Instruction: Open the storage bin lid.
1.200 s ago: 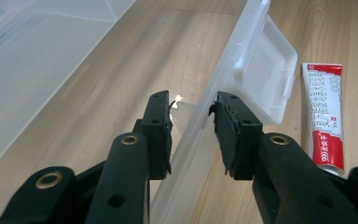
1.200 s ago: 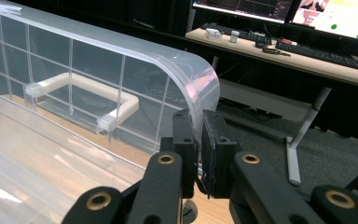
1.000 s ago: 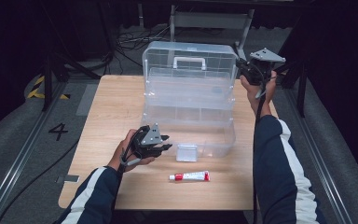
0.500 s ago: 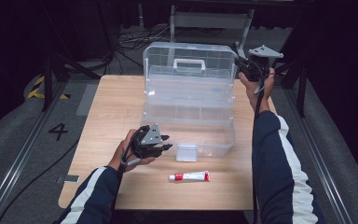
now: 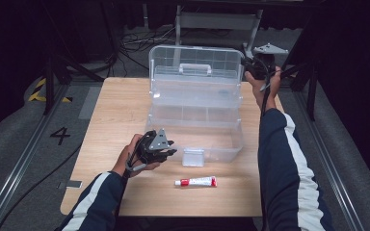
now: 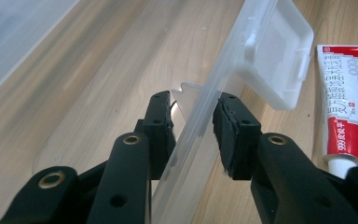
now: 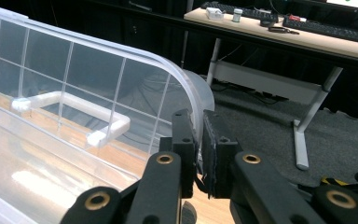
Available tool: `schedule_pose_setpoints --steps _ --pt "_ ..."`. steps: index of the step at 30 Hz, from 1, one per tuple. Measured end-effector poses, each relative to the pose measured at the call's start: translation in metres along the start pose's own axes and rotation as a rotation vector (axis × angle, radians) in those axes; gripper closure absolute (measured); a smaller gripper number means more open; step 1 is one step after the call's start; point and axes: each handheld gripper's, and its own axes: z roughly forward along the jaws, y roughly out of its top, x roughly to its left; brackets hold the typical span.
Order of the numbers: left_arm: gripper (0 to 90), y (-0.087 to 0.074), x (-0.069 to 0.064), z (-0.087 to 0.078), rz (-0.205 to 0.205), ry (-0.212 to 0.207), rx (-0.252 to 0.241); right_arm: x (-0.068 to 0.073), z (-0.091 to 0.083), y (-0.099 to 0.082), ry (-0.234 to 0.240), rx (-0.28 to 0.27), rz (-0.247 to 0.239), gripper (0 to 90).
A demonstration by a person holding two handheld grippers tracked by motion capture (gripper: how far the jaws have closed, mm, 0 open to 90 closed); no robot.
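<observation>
While the clear plastic box [image 5: 196,120] stands open in the middle of the wooden table [image 5: 115,115], its lid [image 5: 195,67] raised upright at the far side with the white handle [image 5: 195,69] facing the person, both grippers hold on to it. The left gripper [image 5: 169,153] sits low at the near left corner of the box, and in the left gripper view its jaws are clamped on the thin front wall [image 6: 200,126] of the base, one pad on each face of the wall. Just beside that spot, the white latch [image 6: 275,60] hangs from the front edge. The right gripper [image 5: 248,66] is up at the far right, and in the right gripper view its jaws are pressed together on the rounded corner of the lid's rim [image 7: 196,100]. A red and white tube [image 5: 196,181] lies flat on the table in front of the box, near the latch but apart from it.
</observation>
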Motion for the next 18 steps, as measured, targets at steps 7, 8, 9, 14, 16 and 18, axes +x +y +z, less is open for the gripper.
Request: schedule_pose_setpoints --steps 7,8,9,14,16,18 --pt "68.6 0.000 0.000 0.000 0.004 -0.011 0.001 -0.001 0.008 0.001 -0.005 0.016 0.001 84.5" --pt "68.9 0.000 0.000 0.000 0.004 -0.011 0.001 -0.001 0.008 0.001 -0.005 0.016 0.001 84.5" --pt "68.9 0.000 0.001 0.000 0.002 -0.014 0.003 -0.002 0.010 0.001 -0.003 0.020 0.002 84.4" --pt "69.1 0.000 0.002 0.000 -0.002 -0.025 0.000 -0.004 0.017 0.001 -0.004 0.032 -0.005 84.2" --pt "69.2 -0.001 0.002 0.000 -0.007 -0.029 -0.001 -0.006 0.022 0.001 -0.004 0.046 -0.005 84.1" --pt "69.2 -0.001 0.002 0.000 -0.009 -0.030 0.000 -0.006 0.026 0.001 -0.009 0.052 -0.001 84.1"
